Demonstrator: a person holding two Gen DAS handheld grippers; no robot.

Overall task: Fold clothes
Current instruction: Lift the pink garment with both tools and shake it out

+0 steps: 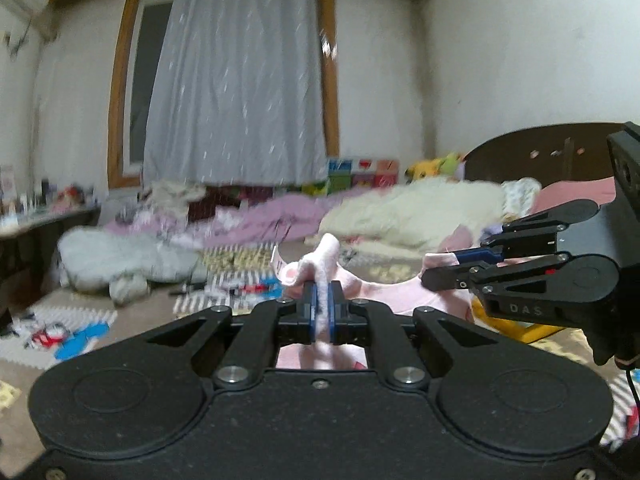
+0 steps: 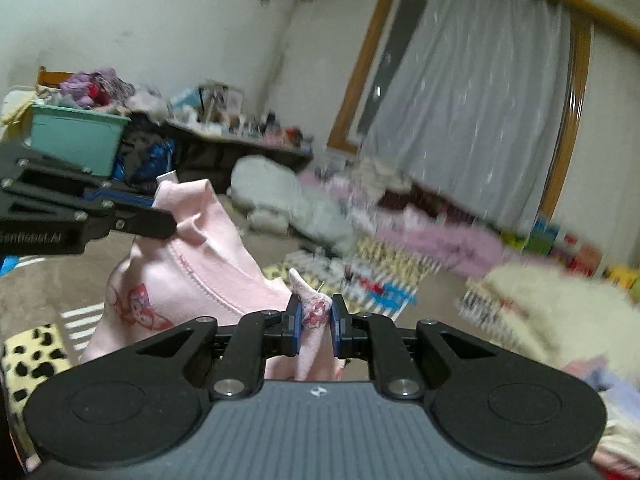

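Above cluttered floor: pink garment [image 2: 192, 264] held aloft, stretched between both claws, long axis running roughly 10 to 4 o'clock in right wrist view. Left gripper [image 1: 322, 300] pinching a bunched fold. Right gripper [image 2: 315, 314] pinching printed edge. Grey curtain [image 1: 240, 80] at 12 o'clock.

The shirt [image 2: 200, 264] hangs between the left gripper [image 1: 322, 304] and the right gripper [image 2: 314, 316], above the floor [image 2: 48, 276]; the curtain [image 1: 236, 80] is behind.
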